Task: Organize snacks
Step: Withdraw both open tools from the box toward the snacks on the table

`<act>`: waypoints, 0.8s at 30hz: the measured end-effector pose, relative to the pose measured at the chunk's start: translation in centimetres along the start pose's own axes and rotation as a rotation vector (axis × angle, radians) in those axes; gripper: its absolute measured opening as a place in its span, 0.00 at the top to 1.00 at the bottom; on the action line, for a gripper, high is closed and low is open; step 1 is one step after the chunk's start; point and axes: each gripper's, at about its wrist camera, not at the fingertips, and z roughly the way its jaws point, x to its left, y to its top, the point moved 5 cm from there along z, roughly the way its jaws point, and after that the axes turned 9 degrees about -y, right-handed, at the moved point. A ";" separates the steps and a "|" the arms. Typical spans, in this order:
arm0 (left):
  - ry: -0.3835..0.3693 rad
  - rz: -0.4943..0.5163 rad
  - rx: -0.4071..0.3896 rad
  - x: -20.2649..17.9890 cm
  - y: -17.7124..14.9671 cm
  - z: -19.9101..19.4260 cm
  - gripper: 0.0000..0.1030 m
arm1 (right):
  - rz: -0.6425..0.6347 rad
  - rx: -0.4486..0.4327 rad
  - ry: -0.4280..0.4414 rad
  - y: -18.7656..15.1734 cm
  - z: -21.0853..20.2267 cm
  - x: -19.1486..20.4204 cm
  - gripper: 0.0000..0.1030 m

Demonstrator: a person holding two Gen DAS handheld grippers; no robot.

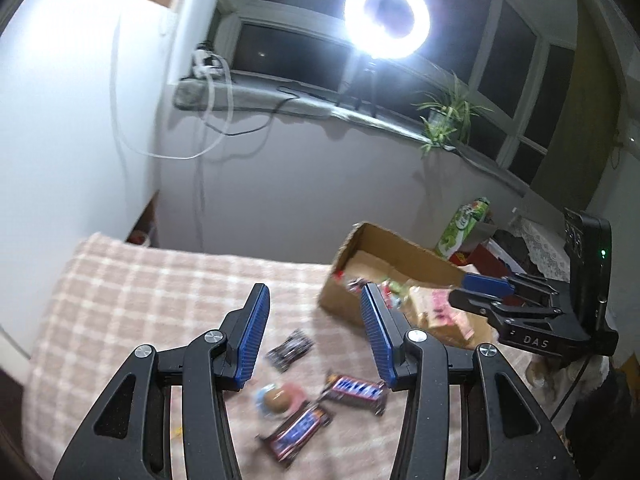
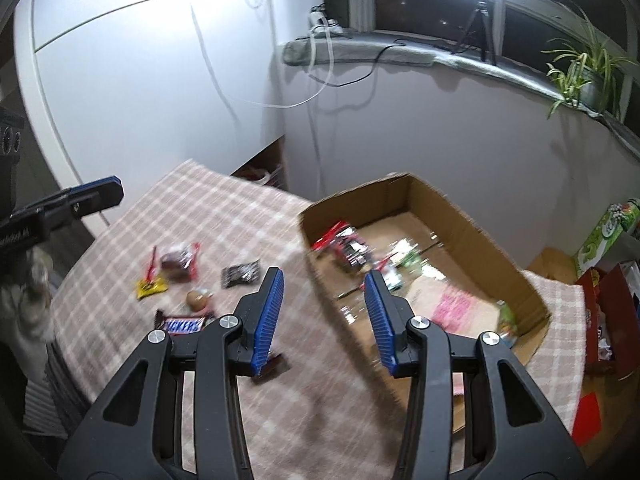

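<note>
On the checked cloth covering the surface, under a dark window with a ring light and one plant, lie about six loose snacks, blurred. The cardboard box holds more. Both tools, left and right, stand apart, empty.
</note>
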 end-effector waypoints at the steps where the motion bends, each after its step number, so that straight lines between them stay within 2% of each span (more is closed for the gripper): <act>1: 0.011 -0.007 -0.001 0.6 -0.4 -0.6 0.55 | -0.006 0.005 0.008 -0.3 0.1 0.4 0.57; 6: 0.063 -0.029 0.018 3.0 -2.4 -2.2 0.55 | -0.034 0.032 0.036 -1.8 0.6 2.2 0.57; 11: 0.107 -0.071 0.070 5.6 -5.0 -2.0 0.55 | -0.058 0.068 0.054 -3.0 1.6 3.6 0.57; 19: 0.118 -0.126 0.151 7.9 -8.5 -0.6 0.55 | -0.087 0.121 0.068 -4.7 3.5 5.2 0.57; 24: 0.114 -0.101 0.201 8.1 -9.6 0.8 0.55 | -0.102 0.151 0.072 -5.6 4.6 6.0 0.57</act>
